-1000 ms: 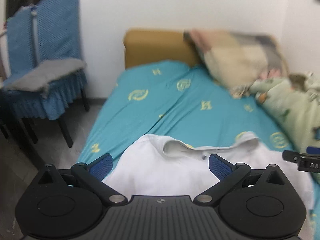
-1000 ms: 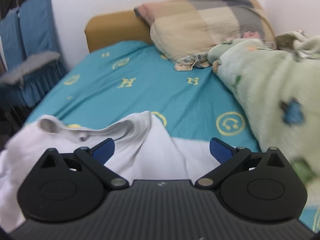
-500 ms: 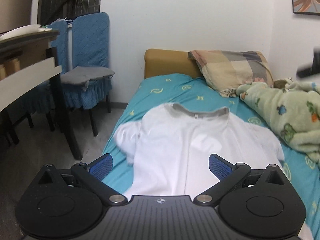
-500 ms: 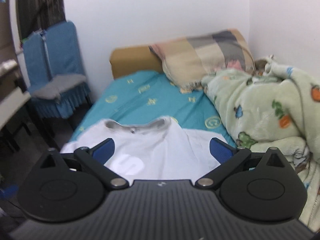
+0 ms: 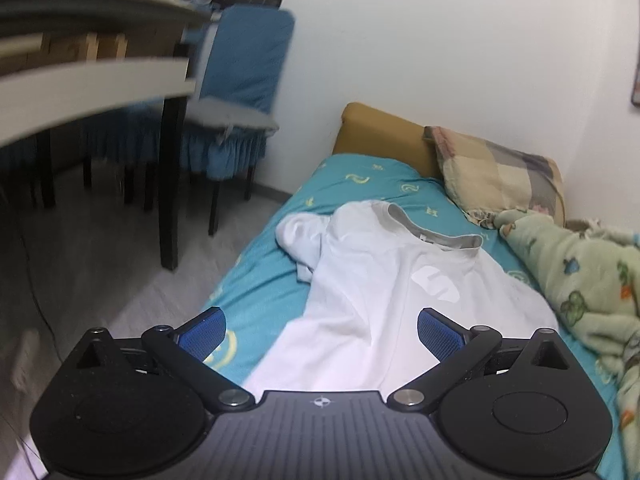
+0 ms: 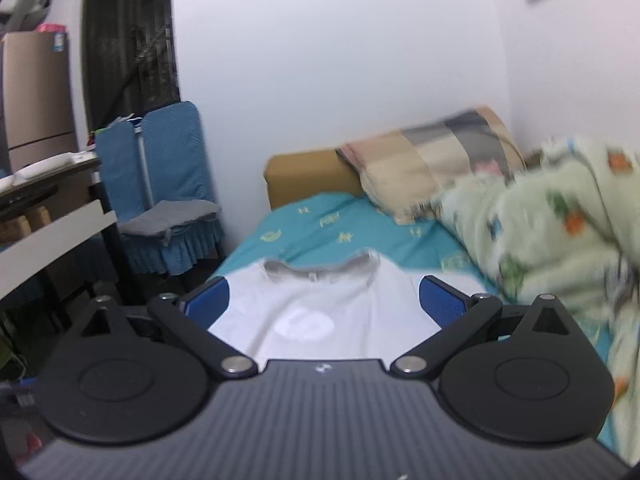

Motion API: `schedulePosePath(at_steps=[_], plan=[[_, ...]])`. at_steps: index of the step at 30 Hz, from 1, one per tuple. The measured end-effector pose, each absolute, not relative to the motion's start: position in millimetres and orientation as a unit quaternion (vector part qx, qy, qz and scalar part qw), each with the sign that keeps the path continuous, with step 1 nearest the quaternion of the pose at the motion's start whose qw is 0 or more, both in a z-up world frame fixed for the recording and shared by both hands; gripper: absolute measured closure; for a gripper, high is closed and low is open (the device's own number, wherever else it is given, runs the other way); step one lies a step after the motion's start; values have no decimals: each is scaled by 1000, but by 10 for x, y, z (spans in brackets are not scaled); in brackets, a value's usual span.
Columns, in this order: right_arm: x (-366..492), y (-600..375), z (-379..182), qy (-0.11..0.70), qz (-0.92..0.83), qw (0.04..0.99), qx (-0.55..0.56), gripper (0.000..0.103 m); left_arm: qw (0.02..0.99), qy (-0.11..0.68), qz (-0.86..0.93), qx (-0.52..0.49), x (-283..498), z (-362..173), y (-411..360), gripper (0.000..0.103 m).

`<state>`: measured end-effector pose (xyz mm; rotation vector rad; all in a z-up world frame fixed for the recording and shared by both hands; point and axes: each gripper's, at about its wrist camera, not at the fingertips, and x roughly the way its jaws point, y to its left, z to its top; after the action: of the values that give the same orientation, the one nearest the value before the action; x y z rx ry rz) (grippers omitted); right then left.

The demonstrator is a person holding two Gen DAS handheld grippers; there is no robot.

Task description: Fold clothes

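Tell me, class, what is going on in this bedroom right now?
A person holds a pair of tongs in each hand above a white T-shirt spread face up on a bed with a teal sheet. The left tongs and right tongs are both open and grip nothing. The shirt's collar points toward the pillow, one sleeve lies bunched, and a green blanket is heaped beside it. No fold is made yet.

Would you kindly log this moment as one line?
stage: pre-fold | white T-shirt: flat on bed | left gripper: open | right gripper: open
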<state>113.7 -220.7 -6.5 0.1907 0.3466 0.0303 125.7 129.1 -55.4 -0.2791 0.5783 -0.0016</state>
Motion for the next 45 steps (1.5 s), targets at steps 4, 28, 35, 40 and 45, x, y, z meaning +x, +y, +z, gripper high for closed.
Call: schedulePosePath(at_steps=[4,28,35,40,45], plan=[[1190,-2232,-284,210,3,971,114,14,937,300,11,-177,1639,-721,1401,5],[1953,-2729,-968,249,-34,925,284,41,924,369,94,-45,4149,-1261,910,96],[1830,-2972,-955,235,-72,916,316,40,937,264,47,224,4006,-1123,-360,100],[1775,-3147,-942,222,-109,914,322,40,905,231,-72,350,3770,-1470,-1337,100],[1787,-3228,-1024,229,-119,904,340,39,886,286,-106,349,3742,-1784,-1704,89]])
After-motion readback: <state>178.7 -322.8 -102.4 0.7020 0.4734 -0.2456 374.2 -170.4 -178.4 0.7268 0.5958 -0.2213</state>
